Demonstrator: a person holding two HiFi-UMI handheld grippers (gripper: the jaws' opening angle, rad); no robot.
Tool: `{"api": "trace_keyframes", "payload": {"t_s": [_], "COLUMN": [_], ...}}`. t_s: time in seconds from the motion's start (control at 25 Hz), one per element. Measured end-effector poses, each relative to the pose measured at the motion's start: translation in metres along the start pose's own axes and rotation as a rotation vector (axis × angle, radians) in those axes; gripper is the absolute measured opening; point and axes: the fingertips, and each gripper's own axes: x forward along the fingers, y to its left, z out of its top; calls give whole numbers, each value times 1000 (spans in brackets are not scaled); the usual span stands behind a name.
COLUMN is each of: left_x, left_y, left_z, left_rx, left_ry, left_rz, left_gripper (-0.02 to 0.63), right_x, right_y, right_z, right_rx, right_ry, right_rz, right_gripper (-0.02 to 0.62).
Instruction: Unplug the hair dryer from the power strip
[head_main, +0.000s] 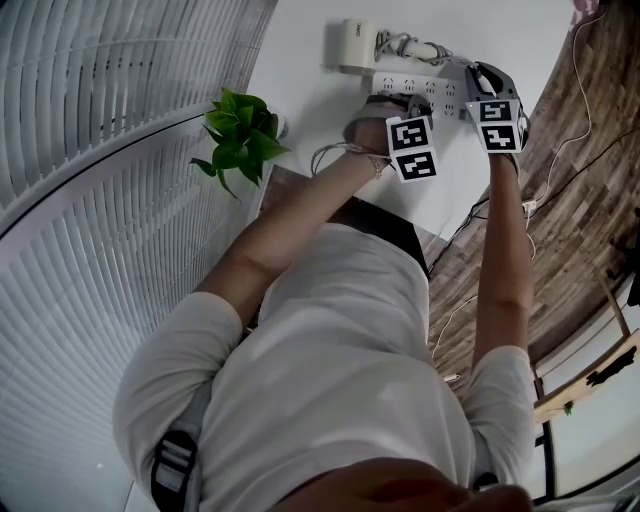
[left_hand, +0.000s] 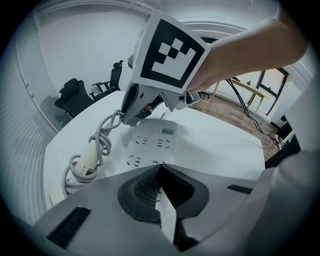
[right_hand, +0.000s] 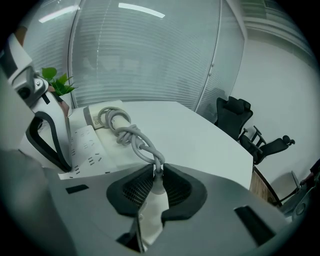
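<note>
Right tongs (right_hand: 156, 172): clamped on the white plug (right_hand: 156, 192), with the grey cord (right_hand: 137, 142) leaving between the pads toward the hair dryer (head_main: 352, 45) at the far end of the tabletop (right_hand: 200, 135).

Left tongs (left_hand: 161, 167): together, tips set on the near end of the power strip (left_hand: 155, 142), which lies flat.

Sockets in view are empty. Whether the pins are out cannot be told.

Assessment: the plug is small, rigid and smooth, so grip its body, not the cord, which is soft, twisted and likely to drag. The strip looks light and liable to lift unless pinned.
</note>
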Motion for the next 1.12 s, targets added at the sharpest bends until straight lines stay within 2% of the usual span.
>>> {"api": "trace_keyframes", "payload": {"t_s": [0.28,0.36,0.48,0.6,0.8,1.0,1.12], "left_x": [2,2,-1,-13,-49,-100,-137], "left_y": [-1,-1,4,15,21,38,39], "left_z": [-1,-1,5,10,25,52,66], "left_rx": [21,23,30,10,-76,-154,-235], "left_ry": [4,8,-13,-93,-222,-412,-530], "left_rz": [-5,-21,3,86,128,199,191], "left_gripper": [21,21,21,21,21,21,21], "right_x": [-2,-8,-25,-44,-84,-120,-147], "right_y": [0,-2,-9,-5,8,11,20], "right_z": [1,2,6,10,15,42,59], "right_rx": [38,76,127,150,195,274,294], "right_ry": [-7,-11,-31,-49,-90,-189,-241], "right_rz": [-19,-18,-31,-46,-61,-84,-92], "right_gripper": [75,143,153,153,152,146,128]}}
